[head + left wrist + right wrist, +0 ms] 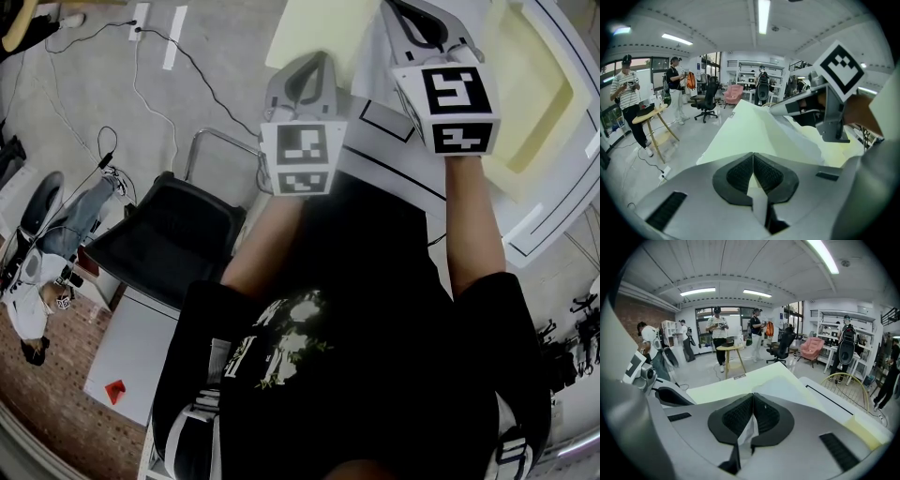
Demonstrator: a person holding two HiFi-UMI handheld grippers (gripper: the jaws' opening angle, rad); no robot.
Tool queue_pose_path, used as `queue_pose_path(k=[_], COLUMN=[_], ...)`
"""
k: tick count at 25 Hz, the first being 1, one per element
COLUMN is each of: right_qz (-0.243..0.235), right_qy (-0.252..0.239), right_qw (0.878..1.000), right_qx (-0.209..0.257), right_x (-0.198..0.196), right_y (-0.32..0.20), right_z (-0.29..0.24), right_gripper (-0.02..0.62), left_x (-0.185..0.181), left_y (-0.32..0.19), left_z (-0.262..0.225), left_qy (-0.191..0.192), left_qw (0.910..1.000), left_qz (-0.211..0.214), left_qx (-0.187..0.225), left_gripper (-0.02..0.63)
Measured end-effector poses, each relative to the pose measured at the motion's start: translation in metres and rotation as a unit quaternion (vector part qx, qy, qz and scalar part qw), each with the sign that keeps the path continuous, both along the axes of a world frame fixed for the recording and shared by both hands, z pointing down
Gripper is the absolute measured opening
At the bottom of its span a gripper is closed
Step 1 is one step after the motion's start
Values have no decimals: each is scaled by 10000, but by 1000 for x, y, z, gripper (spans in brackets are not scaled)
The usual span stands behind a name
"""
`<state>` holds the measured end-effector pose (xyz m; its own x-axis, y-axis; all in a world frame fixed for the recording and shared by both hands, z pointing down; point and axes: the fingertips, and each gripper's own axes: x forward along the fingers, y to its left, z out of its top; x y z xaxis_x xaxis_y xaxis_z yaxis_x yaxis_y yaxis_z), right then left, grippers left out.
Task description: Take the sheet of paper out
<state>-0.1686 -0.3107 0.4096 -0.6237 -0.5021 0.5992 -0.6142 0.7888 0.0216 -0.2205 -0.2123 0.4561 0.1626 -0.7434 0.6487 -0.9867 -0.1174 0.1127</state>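
Paper sits in both of your claws. Your left claw (753,157) is closed tight. Its black ribbed pads (736,176) press on the near edge of a pale yellow flat sheet (740,129), which runs straight away from the claw. Your right claw (753,397) is closed as well. A thin white sheet of paper (780,390) is caught between its pads, and a strip of it shows below the grip. In the right gripper view the white sheet lies over the yellow one and touches it. In the left gripper view the white sheet rises in a crumpled fold just beside the yellow sheet, on its right. In the head view you hold both claws up side by side over the white bench with black lines (398,155), the right one a little further forward. A black padded chair (173,234) stands on the floor to your left, apart from the bench.
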Motion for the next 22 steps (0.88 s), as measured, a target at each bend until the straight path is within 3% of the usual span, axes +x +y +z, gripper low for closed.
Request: queue_pose_path(k=[22], right_qz=[-12], right_qy=[-467], right_qw=[9939], right_qx=[998], right_x=[18], right_y=[9], right_z=[-86], right_gripper=[3], left_x=[30], left_y=[15], left_z=[-38], left_qy=[-162], left_qw=[9989], left_qz=[-77], left_qx=[440], left_gripper=[3])
